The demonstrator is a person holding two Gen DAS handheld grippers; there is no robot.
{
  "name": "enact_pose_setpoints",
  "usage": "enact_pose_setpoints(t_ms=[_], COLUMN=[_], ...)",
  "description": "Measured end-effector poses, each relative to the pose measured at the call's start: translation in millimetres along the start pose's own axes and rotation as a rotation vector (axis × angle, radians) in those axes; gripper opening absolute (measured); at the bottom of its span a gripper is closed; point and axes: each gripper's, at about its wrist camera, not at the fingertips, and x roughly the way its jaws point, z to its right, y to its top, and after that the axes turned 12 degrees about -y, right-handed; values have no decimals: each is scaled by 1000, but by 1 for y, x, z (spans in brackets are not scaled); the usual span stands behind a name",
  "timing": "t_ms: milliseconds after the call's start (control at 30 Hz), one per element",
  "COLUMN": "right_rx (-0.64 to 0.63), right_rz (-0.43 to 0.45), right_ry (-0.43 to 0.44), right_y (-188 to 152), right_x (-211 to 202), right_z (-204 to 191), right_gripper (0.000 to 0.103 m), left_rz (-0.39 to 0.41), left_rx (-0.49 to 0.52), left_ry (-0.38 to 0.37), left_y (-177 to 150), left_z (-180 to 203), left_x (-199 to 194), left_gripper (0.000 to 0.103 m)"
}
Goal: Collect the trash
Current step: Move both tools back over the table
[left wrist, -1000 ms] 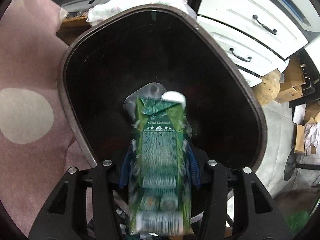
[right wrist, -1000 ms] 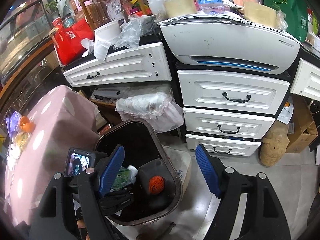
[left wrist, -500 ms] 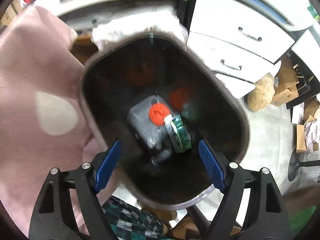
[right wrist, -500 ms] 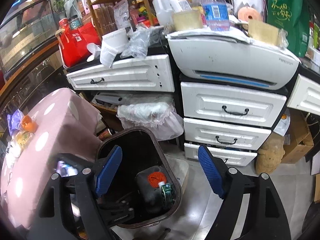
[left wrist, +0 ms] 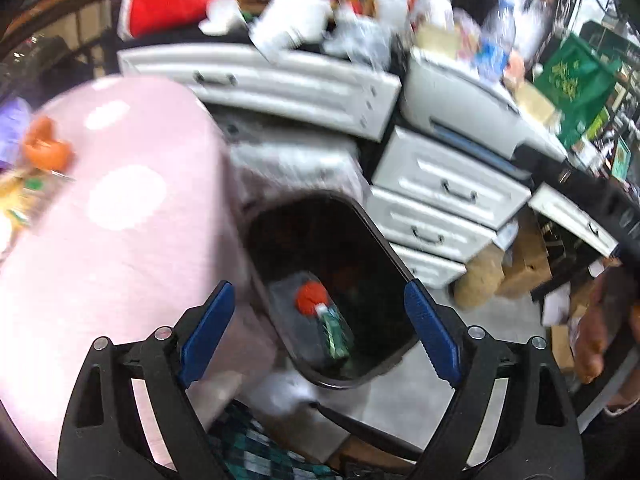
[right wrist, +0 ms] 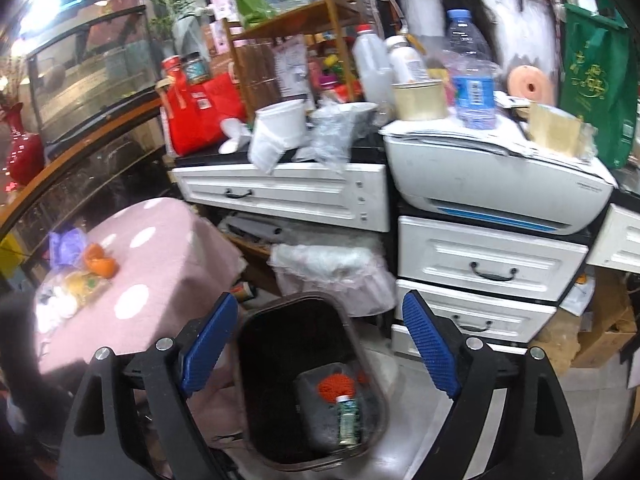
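Observation:
A dark trash bin point(left wrist: 394, 260) point(right wrist: 360, 336) stands on the floor beside the pink dotted table point(left wrist: 132, 240) point(right wrist: 160, 264). A green carton point(left wrist: 334, 334) point(right wrist: 349, 420) lies at its bottom next to an orange ball point(left wrist: 311, 298) point(right wrist: 335, 388) on a grey box. My left gripper point(left wrist: 318, 308) hangs high over the bin, its jaws opening and nothing between the blue pads. My right gripper point(right wrist: 318, 320) also stands above the bin, jaws opening and empty. On the table lie orange peel point(right wrist: 99, 262) point(left wrist: 44, 146), a purple wrapper point(right wrist: 66, 242) and other scraps.
White drawer units point(right wrist: 488, 264) point(left wrist: 448, 188) and a printer point(right wrist: 500, 176) stand behind the bin, their tops crowded with bottles, cups and bags. A plastic-wrapped bundle point(right wrist: 332, 268) sits just behind the bin. Cardboard boxes point(right wrist: 608, 320) lie at the right. A person's hand point(left wrist: 604, 320) shows at the right edge.
My left gripper let go of the green carton, which dropped into the bin, then rose and tilted up so the table and drawers show. The right gripper rose a little and widened.

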Motion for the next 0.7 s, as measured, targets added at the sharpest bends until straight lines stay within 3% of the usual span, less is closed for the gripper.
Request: enact_pose_setpoints(t_ms=[300, 700], right_rx=[-130, -315], right_rz=[-2, -39], right_ry=[174, 377], right_y=[-7, -24], right_x=[-5, -3], right_z=[-75, -191], right_gripper=[84, 85], left_rz=[163, 253], left_rx=[7, -177], left_ry=[167, 375], left_y=[-4, -27], left_z=[-36, -134], left_x=[-70, -139], left_gripper=[88, 89])
